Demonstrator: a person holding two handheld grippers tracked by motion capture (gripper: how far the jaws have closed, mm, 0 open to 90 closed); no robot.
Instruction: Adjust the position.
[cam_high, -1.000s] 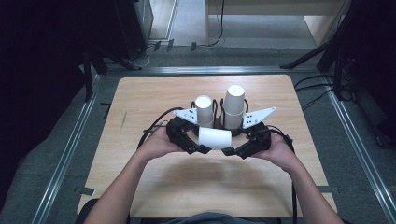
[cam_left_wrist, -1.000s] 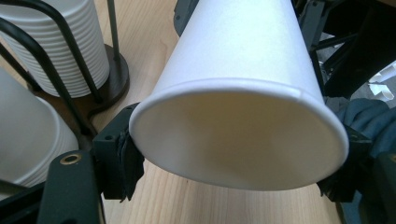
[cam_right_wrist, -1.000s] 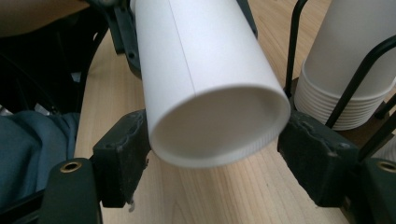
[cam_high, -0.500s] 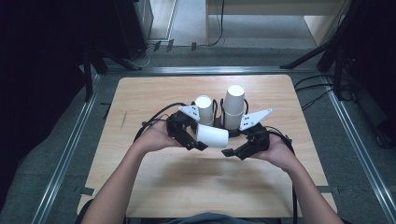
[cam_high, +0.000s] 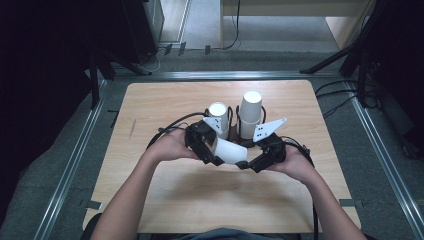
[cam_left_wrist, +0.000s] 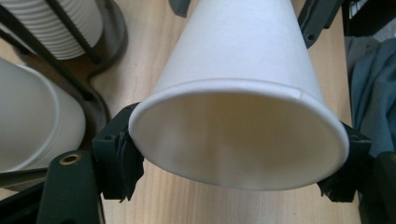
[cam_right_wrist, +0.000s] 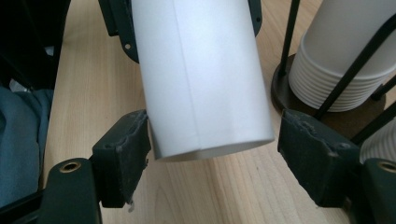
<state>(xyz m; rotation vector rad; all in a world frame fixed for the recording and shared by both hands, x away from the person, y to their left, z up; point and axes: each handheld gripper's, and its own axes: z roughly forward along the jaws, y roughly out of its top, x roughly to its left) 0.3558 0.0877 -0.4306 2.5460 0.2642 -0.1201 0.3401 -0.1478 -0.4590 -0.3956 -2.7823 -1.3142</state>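
Tilting since earlier: paper cup (cam_high: 231, 150)

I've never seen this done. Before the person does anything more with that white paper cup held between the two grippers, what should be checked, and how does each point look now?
1. Left gripper holds the paper cup at its wide rim: ok, both pads press on the rim.
2. Right gripper grips the cup's bottom end: not ok, one pad touches and a gap shows at the other.
3. Cup rim undamaged: not ok, it is squeezed oval.
4. Cup clear of the table: cannot tell.
5. Cup stacks in the wire holder upright and out of the way: ok.
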